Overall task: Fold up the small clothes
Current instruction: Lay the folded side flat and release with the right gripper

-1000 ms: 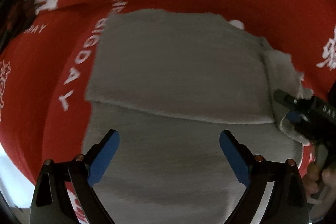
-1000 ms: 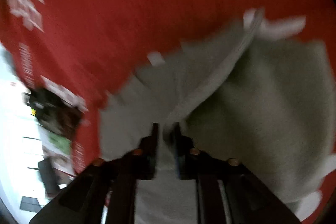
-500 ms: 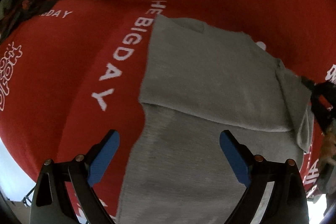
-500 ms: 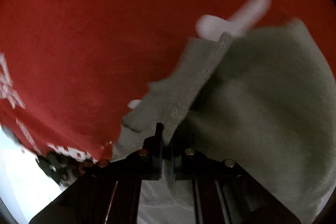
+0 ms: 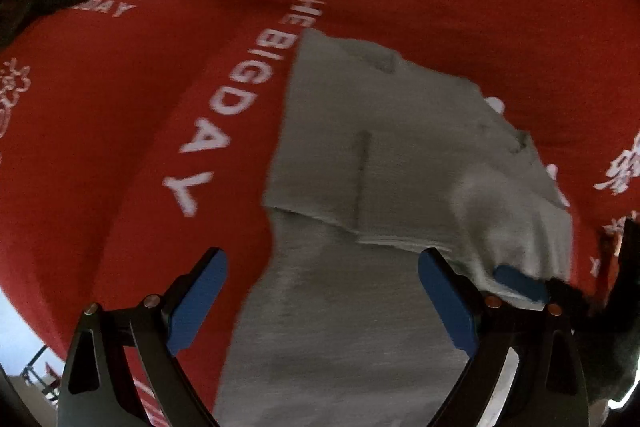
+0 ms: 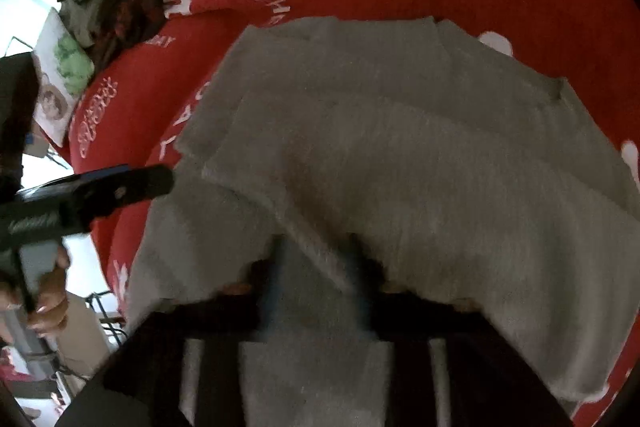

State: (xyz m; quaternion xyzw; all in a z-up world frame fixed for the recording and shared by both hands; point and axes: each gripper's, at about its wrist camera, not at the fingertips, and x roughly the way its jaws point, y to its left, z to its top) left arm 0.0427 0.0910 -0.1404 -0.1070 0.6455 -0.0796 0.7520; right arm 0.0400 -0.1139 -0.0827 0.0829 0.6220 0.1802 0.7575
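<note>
Left gripper (image 5: 322, 301) spread wide, empty, over grey garment (image 5: 380, 155) on red cover (image 5: 120, 131). Right gripper (image 6: 320, 275) — frame bottom, blurred — parted around a cloth fold.

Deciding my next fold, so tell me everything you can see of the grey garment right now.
The grey garment is a soft knit, already folded once, its top layer ending in a hemmed edge across the middle. It lies on the red printed cover. A flap on its right side is lifted and draped over the right gripper, whose fingers are blurred underneath. The left gripper hangs open above its near part, touching nothing.
</note>
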